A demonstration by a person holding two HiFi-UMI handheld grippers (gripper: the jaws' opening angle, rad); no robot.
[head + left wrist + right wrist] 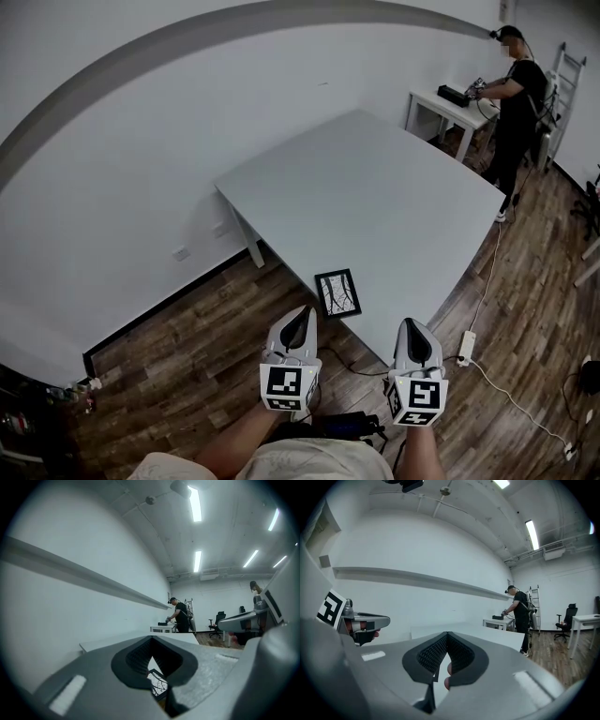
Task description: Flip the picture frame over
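Jaws pressed together, nothing held: left hand-held gripper point(300, 317), right hand-held gripper point(413, 330). The picture frame point(337, 292) lies flat at the table point(375, 187) near edge, image up, long axis pointing away.

a bare office-like workroom: white walls point(141, 141), wood-plank floor point(187, 366), plain white tables point(375, 187), a swivel chair point(216, 622), strip lights point(195, 503) overhead.

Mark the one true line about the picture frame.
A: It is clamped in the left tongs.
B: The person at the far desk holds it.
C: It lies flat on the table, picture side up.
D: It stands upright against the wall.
C: the picture frame lies flat by the near edge of the table, picture showing, ahead of the left tongs and right tongs, which are both shut on nothing.
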